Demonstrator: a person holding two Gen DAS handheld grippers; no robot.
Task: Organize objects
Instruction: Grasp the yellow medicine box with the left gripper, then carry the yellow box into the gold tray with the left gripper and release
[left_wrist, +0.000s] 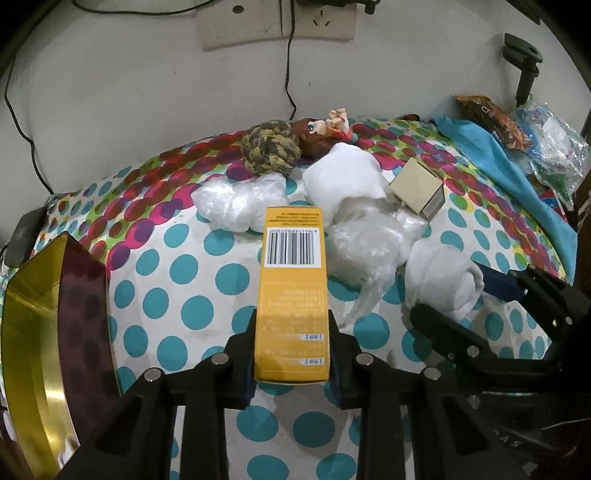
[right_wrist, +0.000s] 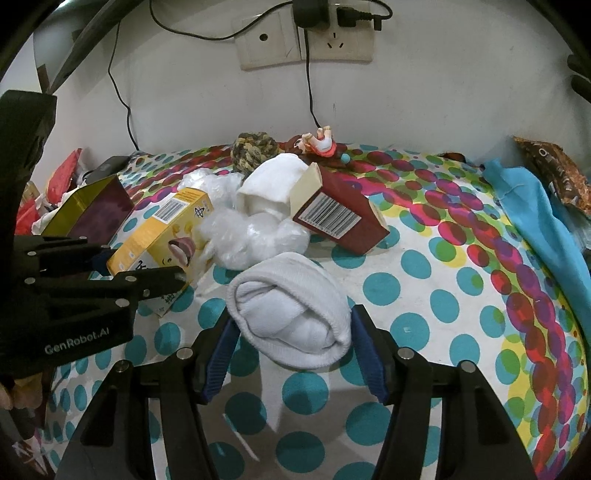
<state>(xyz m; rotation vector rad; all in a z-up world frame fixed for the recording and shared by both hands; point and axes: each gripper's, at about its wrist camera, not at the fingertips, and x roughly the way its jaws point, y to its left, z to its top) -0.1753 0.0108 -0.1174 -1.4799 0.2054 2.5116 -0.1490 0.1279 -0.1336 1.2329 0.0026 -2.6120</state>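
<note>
Left gripper (left_wrist: 291, 345) jaws clamp the near end of the yellow box (left_wrist: 293, 280); its long axis runs straight ahead from the jaws. Gold tin (left_wrist: 33, 332) sits open just left of the box, so the left hand is the nearer one. Right gripper (right_wrist: 291, 343) jaws flank the white sock roll (right_wrist: 291, 317), right of the box; squeeze unclear.

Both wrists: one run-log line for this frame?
left gripper: shut on yellow box | right gripper: around sock roll, grip unclear | tin: open, left of box
</note>
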